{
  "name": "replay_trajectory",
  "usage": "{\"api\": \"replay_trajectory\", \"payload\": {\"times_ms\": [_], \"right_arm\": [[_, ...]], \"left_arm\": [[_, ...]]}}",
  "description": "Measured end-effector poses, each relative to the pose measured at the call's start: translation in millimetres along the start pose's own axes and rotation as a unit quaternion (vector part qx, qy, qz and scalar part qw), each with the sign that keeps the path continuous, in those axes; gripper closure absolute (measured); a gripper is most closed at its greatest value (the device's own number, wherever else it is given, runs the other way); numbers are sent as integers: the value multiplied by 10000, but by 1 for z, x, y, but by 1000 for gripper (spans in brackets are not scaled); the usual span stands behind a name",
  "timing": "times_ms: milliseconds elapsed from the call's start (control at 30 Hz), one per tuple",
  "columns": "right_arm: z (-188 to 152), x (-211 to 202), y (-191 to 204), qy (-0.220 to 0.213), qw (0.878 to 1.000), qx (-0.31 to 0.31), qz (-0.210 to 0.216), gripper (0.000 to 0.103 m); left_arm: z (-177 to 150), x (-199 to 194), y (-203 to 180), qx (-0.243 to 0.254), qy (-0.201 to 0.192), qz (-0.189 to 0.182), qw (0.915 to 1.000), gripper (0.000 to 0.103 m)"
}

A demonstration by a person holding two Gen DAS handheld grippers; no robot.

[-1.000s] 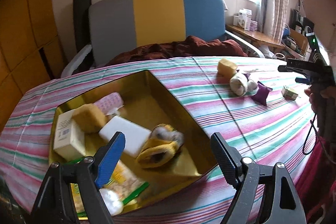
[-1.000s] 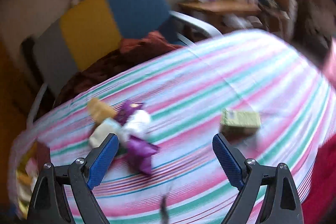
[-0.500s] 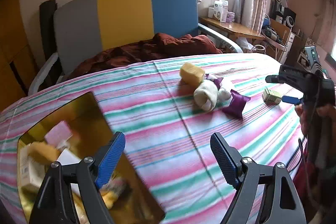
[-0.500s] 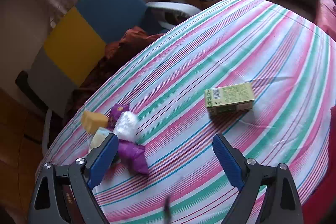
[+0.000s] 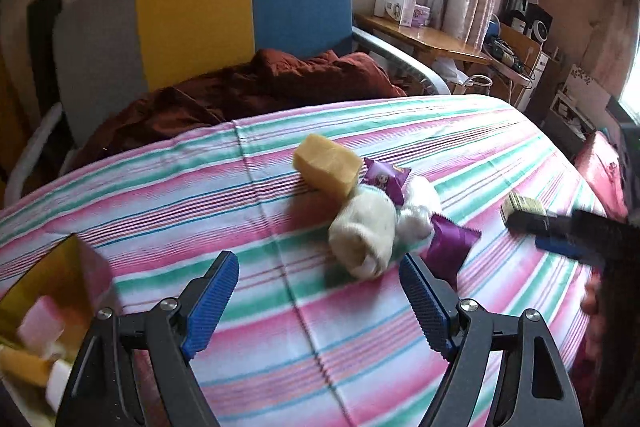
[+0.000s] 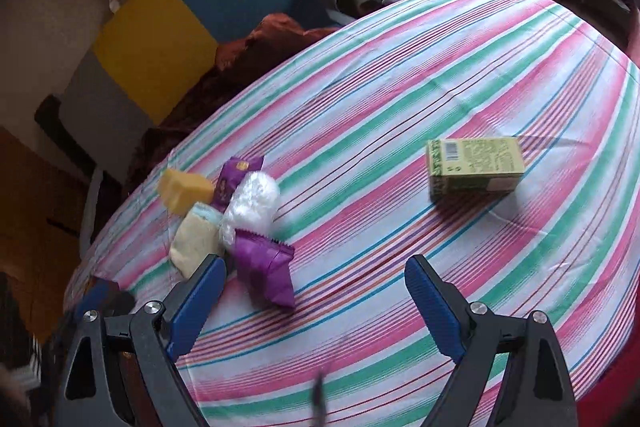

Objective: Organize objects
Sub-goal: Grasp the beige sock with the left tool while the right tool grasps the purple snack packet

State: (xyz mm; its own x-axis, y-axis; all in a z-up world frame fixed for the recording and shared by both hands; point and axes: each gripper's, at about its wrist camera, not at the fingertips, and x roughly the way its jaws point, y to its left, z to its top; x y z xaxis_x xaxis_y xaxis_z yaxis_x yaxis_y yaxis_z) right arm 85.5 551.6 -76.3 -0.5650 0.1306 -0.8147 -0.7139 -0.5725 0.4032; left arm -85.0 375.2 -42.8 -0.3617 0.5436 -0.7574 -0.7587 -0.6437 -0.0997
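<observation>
A cluster lies on the striped tablecloth: a yellow sponge, a cream rolled sock, a white plastic bundle and two purple snack packets. The cluster also shows in the right wrist view, with the sponge and a purple packet. A green box lies apart to the right. My left gripper is open and empty, just short of the sock. My right gripper is open and empty above the cloth, between packet and box. A gold tray holding several items sits at the left edge.
A chair with grey, yellow and blue back panels stands behind the table with a dark red blanket on its seat. A wooden side table with boxes stands by the window. The right gripper shows in the left wrist view.
My left gripper swung right, away from the gold tray, and closed in on the cluster. My right gripper moved nearer the table, with the green box now closer. Both stayed open.
</observation>
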Motion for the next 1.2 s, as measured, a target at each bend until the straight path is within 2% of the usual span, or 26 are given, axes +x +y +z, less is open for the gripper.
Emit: {"api": "replay_trajectory", "payload": {"times_ms": [367,533,600,733,767,900,1033,1200], "right_arm": [[-12,20,28,463,9959,-765,-124,10],[-16,24,34,555,9935,-970,-230,10],[-18,25,36,574,9924,-1053,-292,10],[-18,29,38,592,9907,-1164,-389,10],[-18,29,38,581,9904,-1184,-406,10],[-17,28,39,505,9901,-1212,-497,16],[-15,31,40,520,9908,-1172,-434,17],[-12,40,46,573,9915,-1114,-342,17]], "left_arm": [[28,65,-5,-215,314,-461,9982,23],[32,91,-7,-288,586,-555,9963,31],[32,96,-5,-367,661,-704,9946,32],[31,94,-7,-353,687,-970,9923,56],[30,91,-9,-299,659,-981,9925,58],[22,80,-10,-266,601,-996,9928,62],[6,65,-4,-500,631,-1072,9910,62],[-20,43,0,-712,619,-991,9906,62]]}}
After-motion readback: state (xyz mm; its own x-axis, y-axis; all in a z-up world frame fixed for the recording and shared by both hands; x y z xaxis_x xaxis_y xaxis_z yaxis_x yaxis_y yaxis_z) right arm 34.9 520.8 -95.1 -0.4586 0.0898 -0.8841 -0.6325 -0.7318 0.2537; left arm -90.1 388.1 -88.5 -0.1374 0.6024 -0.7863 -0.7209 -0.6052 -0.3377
